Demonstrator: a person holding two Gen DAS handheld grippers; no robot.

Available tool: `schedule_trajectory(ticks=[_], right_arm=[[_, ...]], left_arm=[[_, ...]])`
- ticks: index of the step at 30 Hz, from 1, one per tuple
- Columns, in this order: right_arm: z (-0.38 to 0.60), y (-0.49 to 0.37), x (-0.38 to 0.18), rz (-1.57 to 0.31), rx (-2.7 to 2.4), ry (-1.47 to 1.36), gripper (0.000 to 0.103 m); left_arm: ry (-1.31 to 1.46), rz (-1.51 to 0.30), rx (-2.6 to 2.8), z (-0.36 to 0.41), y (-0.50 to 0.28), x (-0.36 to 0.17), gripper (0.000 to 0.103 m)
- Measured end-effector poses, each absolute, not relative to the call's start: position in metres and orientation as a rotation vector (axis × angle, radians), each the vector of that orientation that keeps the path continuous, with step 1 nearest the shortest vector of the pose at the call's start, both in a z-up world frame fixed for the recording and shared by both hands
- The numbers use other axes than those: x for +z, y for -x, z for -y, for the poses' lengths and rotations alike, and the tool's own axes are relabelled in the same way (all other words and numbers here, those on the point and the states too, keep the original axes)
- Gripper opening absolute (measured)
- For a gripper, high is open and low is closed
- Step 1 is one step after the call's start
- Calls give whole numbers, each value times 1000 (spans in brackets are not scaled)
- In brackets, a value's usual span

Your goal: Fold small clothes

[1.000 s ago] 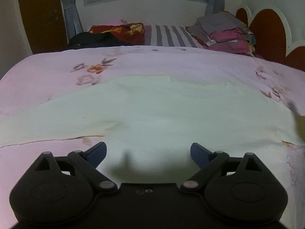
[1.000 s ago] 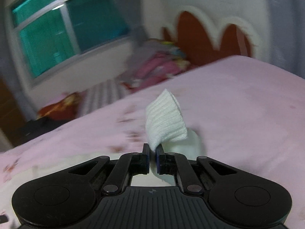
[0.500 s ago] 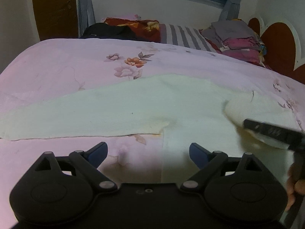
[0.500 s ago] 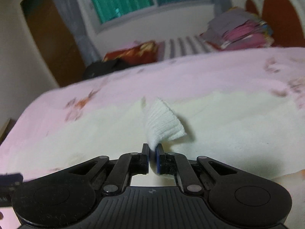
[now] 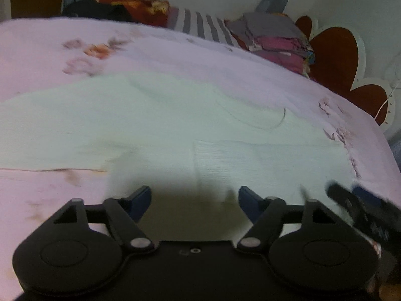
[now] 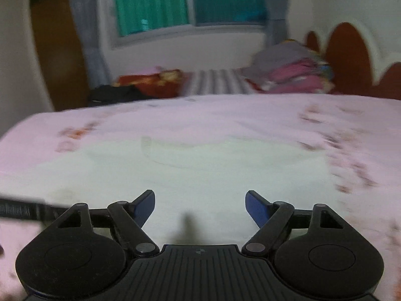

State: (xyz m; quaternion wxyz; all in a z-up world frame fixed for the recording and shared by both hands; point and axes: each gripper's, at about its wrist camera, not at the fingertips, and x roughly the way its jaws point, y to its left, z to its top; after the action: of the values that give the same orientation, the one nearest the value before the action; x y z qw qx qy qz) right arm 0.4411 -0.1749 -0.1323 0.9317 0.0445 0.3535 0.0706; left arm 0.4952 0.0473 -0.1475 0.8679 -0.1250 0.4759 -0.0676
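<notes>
A cream white knit garment (image 5: 155,125) lies spread flat on the pink floral bedsheet (image 5: 50,57). One sleeve with a ribbed cuff (image 5: 225,158) is folded across its body. My left gripper (image 5: 195,200) is open and empty, low over the garment's near edge. My right gripper (image 6: 200,204) is open and empty above the garment (image 6: 200,165); it also shows blurred at the lower right of the left wrist view (image 5: 361,200). The neckline curve (image 6: 180,155) shows ahead.
A stack of folded clothes (image 5: 273,40) sits at the bed's far right by the red scalloped headboard (image 5: 335,55). A striped pillow (image 5: 200,27), red patterned bedding (image 5: 135,7) and a dark garment (image 5: 95,10) lie along the far edge under the window (image 6: 180,2).
My right gripper has let go of the ribbed sleeve cuff and opened; the sleeve now lies folded flat across the garment. Both grippers have shifted over the cloth.
</notes>
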Motion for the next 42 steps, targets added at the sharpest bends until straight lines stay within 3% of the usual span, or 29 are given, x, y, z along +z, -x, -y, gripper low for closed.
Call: schedule_trajectory(ticks=[4,7,8,10,14,17,26,28,29,31,33,39,42], right_arm=[[220,-426,-146,-770,43,-100,79],[251,-415,-153,-794,-20,-126,79],[260,-413,-155,-801,-36,-138,79],[273,-411,-158,-809,-63,-156,79],[285,-402,-161,-821,-90,-171,79],[284,-408,-167,-839,-95,-170,56],[286,-429,-173,-831,-116,-217,55],[283,-435,-171,-824,-102,-223,42],[281,-439,-171,-827,-92,-225,28],[278,-445,-173,-841,-80,-226,24],[280,-445,-174,-846,-81,-237,14],[291,-436,-176,-838,-174,-261,0],[300,-431,-174,-836,-209,-252,0]], left_arm=[[236,-1006,-135,-28,-510,-165,56],[198,-980,-122,-19,-512,-169,33],[199,-965,-127,-17,-510,-168,16],[219,-949,-137,-16,-509,-168,9],[271,-903,-144,-22,-510,-154,7],[329,-840,-168,-32,-511,-127,7],[342,-711,-117,-66,-518,-86,7],[355,-721,-92,-76,-518,-92,7],[354,-724,-83,-79,-519,-93,7],[333,-729,-52,-85,-520,-99,7],[331,-750,-29,-92,-522,-111,7],[304,-863,-16,-92,-527,-150,7],[238,-878,17,-90,-525,-160,23]])
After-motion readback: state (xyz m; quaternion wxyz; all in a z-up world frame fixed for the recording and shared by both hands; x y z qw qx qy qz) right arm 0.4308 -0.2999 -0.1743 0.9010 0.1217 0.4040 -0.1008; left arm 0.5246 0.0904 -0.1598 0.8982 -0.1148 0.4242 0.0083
